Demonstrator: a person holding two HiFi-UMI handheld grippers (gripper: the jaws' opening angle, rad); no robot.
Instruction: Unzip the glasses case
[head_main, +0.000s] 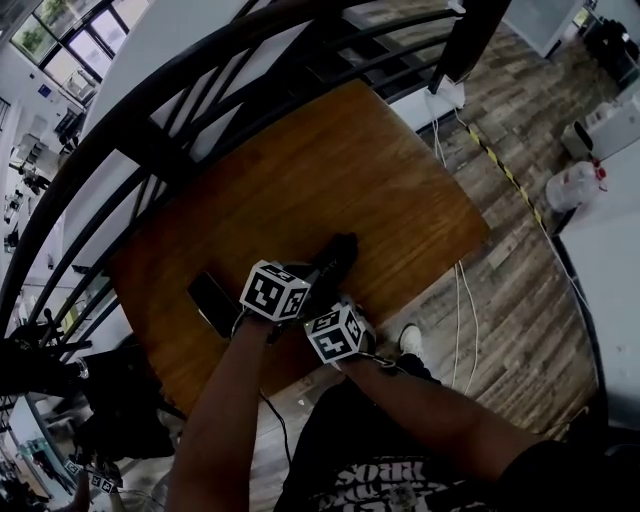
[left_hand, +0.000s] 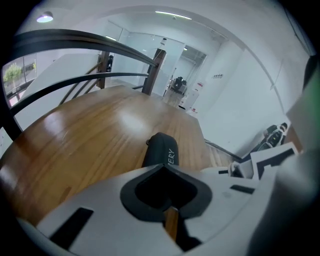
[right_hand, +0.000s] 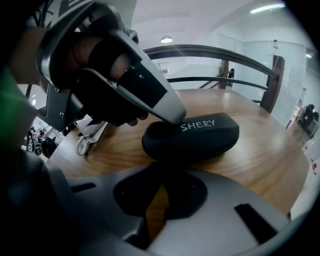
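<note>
A black zipped glasses case (head_main: 336, 254) with white lettering lies on the wooden table (head_main: 400, 190). In the right gripper view the case (right_hand: 200, 136) lies crosswise just beyond my right gripper (right_hand: 164, 176), whose jaws stand together with only a thin slit between them. My left gripper (right_hand: 172, 116) comes in from the upper left, and its closed tip rests on the top of the case near the case's left end. In the left gripper view the case (left_hand: 161, 149) runs away from my left gripper (left_hand: 163, 169). A small tab shows at its far left side. Both marker cubes sit close together near the table's front edge.
A flat black object (head_main: 212, 300) lies on the table left of the grippers. A white cable (right_hand: 86, 142) lies near the table's left edge. A dark curved railing (head_main: 150, 140) runs behind the table. Cables and a white jug (head_main: 572, 185) are on the floor at the right.
</note>
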